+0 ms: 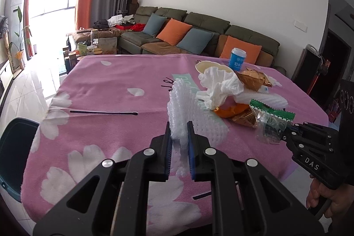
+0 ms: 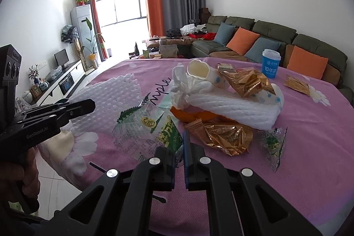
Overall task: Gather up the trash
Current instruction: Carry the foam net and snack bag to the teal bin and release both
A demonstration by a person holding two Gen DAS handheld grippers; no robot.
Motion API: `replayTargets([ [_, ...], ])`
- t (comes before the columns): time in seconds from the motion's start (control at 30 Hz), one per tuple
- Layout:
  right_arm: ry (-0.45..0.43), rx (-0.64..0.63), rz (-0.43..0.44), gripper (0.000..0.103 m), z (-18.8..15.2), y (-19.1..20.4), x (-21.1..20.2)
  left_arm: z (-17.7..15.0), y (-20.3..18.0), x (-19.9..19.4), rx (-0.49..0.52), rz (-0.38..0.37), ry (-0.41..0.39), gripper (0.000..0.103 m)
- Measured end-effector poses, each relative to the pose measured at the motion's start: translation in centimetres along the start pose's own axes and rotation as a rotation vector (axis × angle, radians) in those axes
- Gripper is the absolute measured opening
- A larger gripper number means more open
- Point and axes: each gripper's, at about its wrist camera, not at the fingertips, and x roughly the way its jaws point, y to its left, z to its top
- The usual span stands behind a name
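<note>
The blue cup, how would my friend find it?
Look at the pink flowery tablecloth, at its far edge near the green sofa. Behind the trash pile stands the blue cup, upright and alone, the only blue thing with a white lid.

dark bin (image 1: 15,156) cut off left

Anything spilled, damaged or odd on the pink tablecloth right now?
No spill visible. The crushed cream paper cup lies on its side in the litter pile, while the blue-and-white lidded cup stands upright apart behind it.
</note>
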Motion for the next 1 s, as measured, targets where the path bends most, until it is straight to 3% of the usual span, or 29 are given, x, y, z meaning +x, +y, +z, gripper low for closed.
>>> replayTargets([
  [0.33, -0.043, -0.064, 0.101, 0.005, 3.0, 3.9, 0.5, 0.8, 5.0, -5.4, -0.061, 0.130, -0.115, 0.013],
  [0.57, -0.063, -0.137, 0.226, 0.005, 5.7, 8.7, 1.7, 0.6, 9.7, -9.7, -0.119, 0.262, -0.177, 0.013],
  [1.0, -0.011, -0.281, 0.428, 0.005, 9.4, 19.4, 6.6, -1.4, 18.8, -16.2, -0.230, 0.502, -0.202, 0.013],
])
